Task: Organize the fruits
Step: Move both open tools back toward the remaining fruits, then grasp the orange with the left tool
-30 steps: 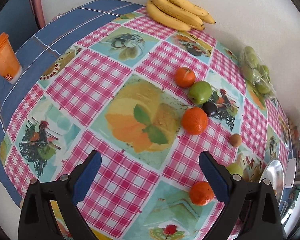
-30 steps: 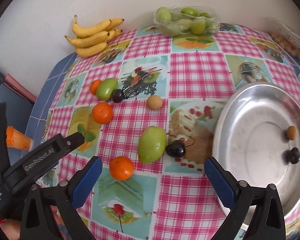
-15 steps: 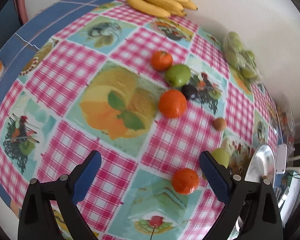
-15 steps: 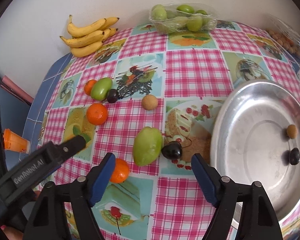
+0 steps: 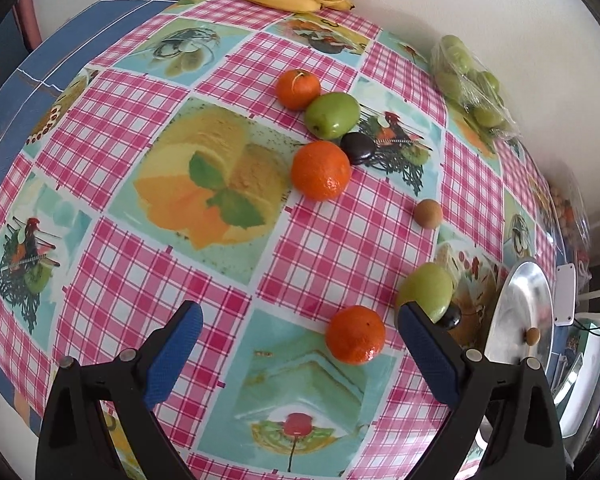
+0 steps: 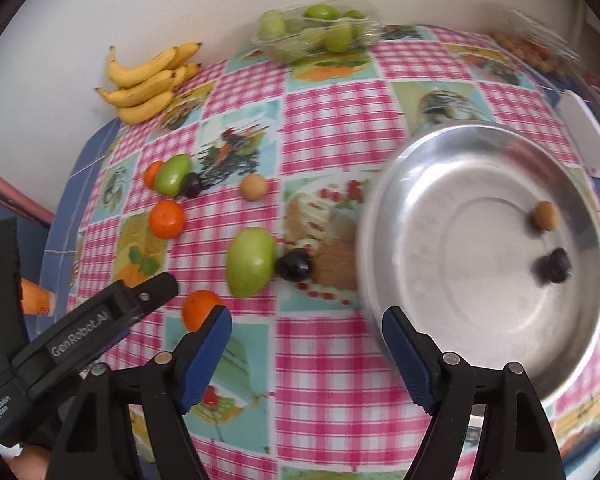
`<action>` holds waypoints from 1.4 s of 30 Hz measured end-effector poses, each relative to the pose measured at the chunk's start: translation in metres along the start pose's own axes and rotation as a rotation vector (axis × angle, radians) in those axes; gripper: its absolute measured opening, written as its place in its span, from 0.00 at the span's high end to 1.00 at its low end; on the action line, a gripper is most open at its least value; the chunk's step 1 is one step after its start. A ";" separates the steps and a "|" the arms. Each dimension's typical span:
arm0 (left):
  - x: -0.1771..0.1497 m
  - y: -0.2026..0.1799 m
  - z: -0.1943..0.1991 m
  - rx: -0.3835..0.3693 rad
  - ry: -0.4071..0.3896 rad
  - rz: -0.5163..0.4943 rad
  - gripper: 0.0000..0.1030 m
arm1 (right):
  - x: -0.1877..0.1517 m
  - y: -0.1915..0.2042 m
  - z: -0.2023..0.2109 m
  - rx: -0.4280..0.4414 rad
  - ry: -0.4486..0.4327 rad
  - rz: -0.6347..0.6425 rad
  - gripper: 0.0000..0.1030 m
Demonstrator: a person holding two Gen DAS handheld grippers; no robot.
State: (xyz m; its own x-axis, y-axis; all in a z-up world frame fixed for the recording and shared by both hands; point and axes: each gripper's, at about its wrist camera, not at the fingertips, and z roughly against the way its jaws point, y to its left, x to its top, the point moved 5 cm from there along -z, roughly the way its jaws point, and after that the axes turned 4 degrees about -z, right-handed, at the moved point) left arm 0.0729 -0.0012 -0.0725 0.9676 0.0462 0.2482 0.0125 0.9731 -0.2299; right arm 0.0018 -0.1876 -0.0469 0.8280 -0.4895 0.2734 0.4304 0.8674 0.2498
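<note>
Both tools, left (image 5: 298, 346) and right (image 6: 306, 354), apart and empty; green mango (image 6: 251, 262) lengthwise toward the wall.

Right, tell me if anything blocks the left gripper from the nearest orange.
Nothing visible does. The left gripper stands open over bare tablecloth, and the nearest orange lies just ahead, close to its right-hand finger. The green fruit and dark plum lie beyond, towards the metal bowl.

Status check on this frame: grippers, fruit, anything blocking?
Left gripper open, empty. Right gripper open, empty, jaws just narrowed. Nearest orange on table; bowl holds two small fruits. Path looks unobstructed.
</note>
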 end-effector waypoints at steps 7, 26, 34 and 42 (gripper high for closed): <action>-0.002 -0.009 -0.004 -0.018 0.021 -0.032 0.05 | 0.001 -0.012 -0.002 -0.035 0.019 -0.026 0.22; -0.012 -0.025 -0.017 -0.146 0.110 -0.034 0.63 | 0.003 -0.013 -0.005 -0.035 0.025 -0.026 0.21; -0.008 -0.023 -0.018 -0.155 0.108 -0.016 0.64 | 0.004 -0.013 -0.005 -0.033 0.024 -0.026 0.21; -0.002 -0.010 -0.011 -0.140 0.072 0.018 0.64 | 0.010 0.002 -0.001 0.016 -0.019 0.026 0.21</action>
State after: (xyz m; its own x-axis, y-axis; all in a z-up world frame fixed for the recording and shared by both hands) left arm 0.0733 -0.0134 -0.0807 0.9835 0.0424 0.1757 0.0249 0.9309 -0.3643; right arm 0.0112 -0.1906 -0.0447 0.8320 -0.4682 0.2976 0.4026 0.8786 0.2569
